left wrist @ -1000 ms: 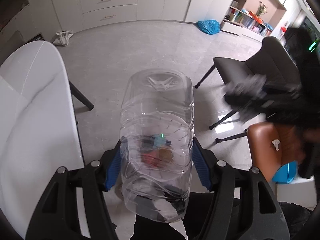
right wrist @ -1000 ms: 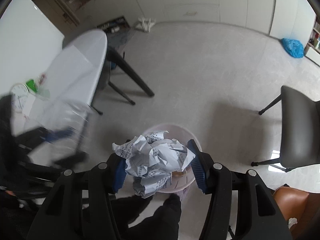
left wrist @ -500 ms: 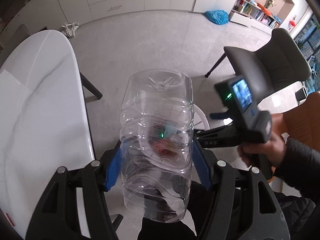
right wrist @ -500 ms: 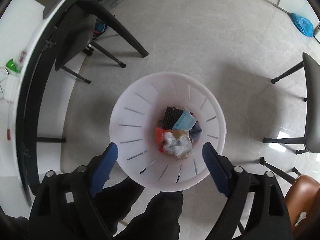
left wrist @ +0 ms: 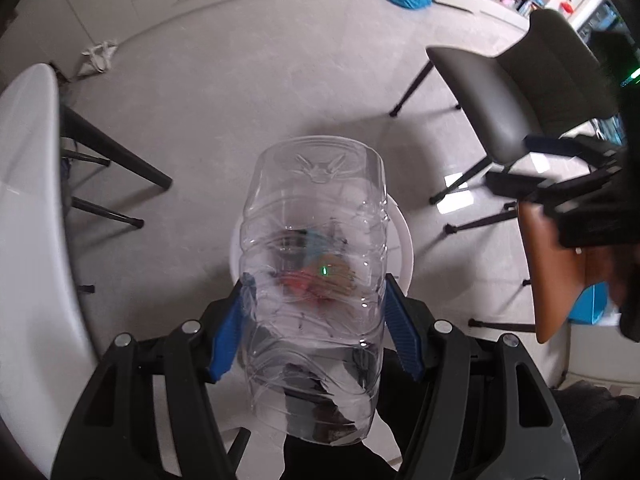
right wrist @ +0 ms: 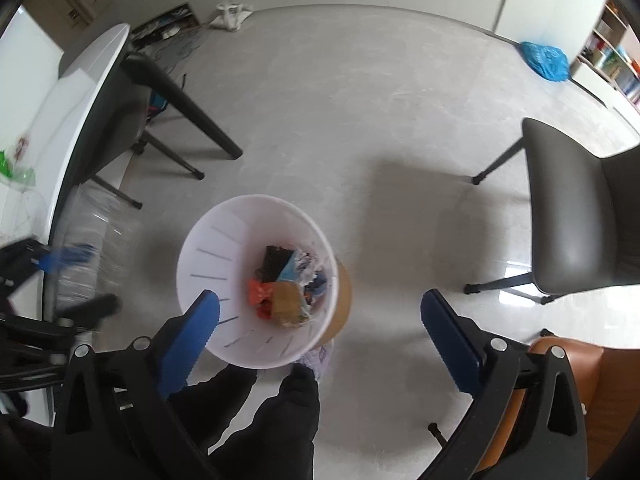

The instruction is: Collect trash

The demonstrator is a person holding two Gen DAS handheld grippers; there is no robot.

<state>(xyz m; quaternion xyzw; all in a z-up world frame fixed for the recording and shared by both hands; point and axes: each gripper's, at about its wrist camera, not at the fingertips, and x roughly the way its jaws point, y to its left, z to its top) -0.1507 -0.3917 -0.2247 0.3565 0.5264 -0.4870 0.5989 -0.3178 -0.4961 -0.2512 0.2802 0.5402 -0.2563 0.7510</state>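
My left gripper (left wrist: 316,316) is shut on a clear plastic bottle (left wrist: 316,240), held base-forward above the white trash bin (left wrist: 404,240). In the right wrist view the bin (right wrist: 208,256) stands on the floor with several pieces of trash (right wrist: 288,284) inside. My right gripper (right wrist: 316,320) is open and empty above the bin's near rim. The left gripper and bottle show blurred at the left of the right wrist view (right wrist: 80,264). The right gripper shows at the right edge of the left wrist view (left wrist: 560,184).
A white table (left wrist: 28,208) with dark legs stands at the left. A grey chair (right wrist: 576,216) and a brown chair (right wrist: 560,384) stand at the right. A blue bag (right wrist: 544,60) lies on the floor far off. The person's dark legs (right wrist: 280,412) are below the bin.
My right gripper opened and dropped the crumpled paper into the bin, then pulled back to the right. My left gripper carried the bottle over the bin.
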